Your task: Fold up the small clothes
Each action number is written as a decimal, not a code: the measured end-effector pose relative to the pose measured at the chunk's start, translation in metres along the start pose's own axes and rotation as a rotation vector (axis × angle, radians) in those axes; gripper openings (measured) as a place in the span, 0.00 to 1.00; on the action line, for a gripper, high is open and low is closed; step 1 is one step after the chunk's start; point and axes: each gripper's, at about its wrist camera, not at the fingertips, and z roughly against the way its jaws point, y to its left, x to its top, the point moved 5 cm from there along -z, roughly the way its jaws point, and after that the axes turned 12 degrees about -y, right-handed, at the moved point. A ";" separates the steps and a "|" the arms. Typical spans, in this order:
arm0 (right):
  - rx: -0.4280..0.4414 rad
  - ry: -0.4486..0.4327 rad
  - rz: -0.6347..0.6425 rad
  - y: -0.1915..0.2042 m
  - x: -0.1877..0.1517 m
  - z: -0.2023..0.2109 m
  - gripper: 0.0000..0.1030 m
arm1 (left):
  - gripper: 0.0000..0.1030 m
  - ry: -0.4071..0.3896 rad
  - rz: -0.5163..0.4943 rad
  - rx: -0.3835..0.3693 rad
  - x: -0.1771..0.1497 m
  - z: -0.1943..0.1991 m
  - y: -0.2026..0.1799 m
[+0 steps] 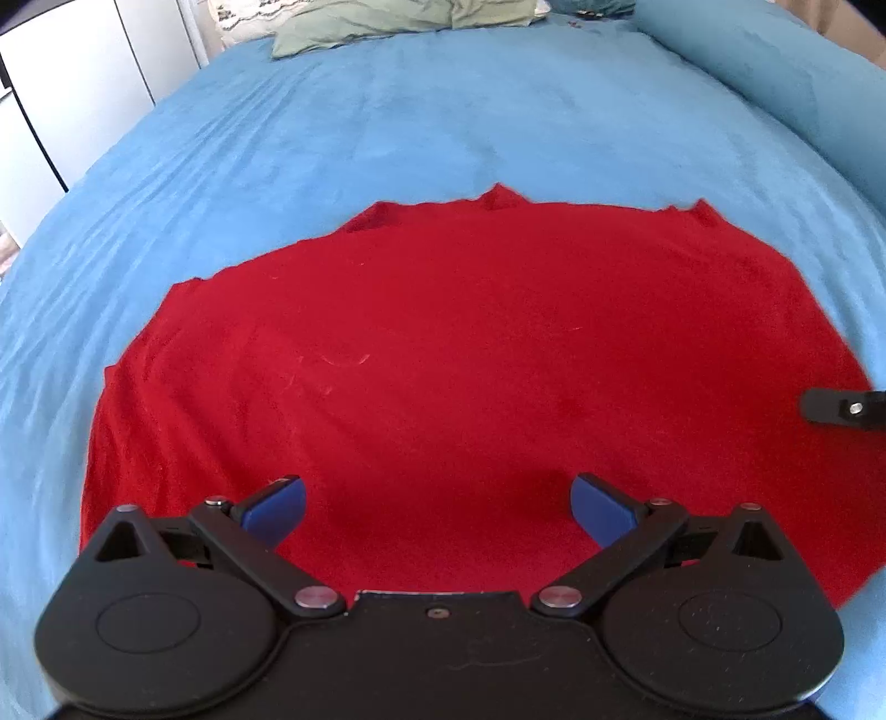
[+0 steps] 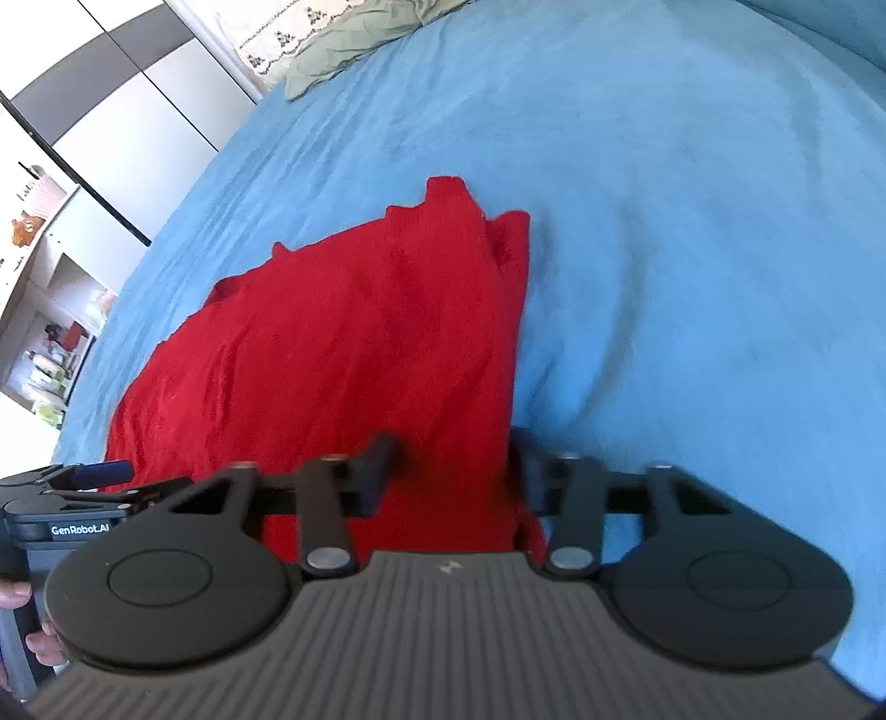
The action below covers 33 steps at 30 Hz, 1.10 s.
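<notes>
A red garment [image 1: 443, 354] lies spread flat on the blue bed [image 1: 387, 122]. My left gripper [image 1: 437, 507] hovers over its near edge, jaws wide open and empty, blue pads [image 1: 277, 507] showing. In the right wrist view the red garment [image 2: 332, 354] runs away from me, its right edge lifted. My right gripper [image 2: 454, 465] has its fingers around that near right edge; red cloth sits between them and they look partly closed on it. The left gripper also shows at the left of the right wrist view [image 2: 94, 476].
A green pillow [image 1: 398, 22] and a patterned white one lie at the head of the bed. White wardrobe doors [image 1: 66, 83] stand to the left. A shelf with small items [image 2: 50, 310] stands beyond the bed's left side.
</notes>
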 end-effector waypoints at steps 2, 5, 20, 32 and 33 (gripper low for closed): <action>-0.026 0.020 0.038 0.011 0.005 -0.001 0.28 | 1.00 0.042 0.004 -0.012 -0.004 -0.014 0.003; -0.051 0.020 0.127 0.042 0.018 0.008 0.26 | 1.00 0.064 0.039 -0.040 0.000 -0.025 0.007; 0.235 0.111 0.464 0.357 -0.036 -0.088 0.25 | 0.97 0.005 0.074 0.090 -0.023 0.038 0.195; 0.230 -0.060 0.596 0.375 -0.047 -0.056 0.88 | 0.97 -0.046 0.175 0.029 -0.064 0.073 0.244; 0.216 -0.083 0.589 0.366 -0.040 -0.041 0.93 | 0.97 -0.061 0.185 0.012 -0.060 0.081 0.239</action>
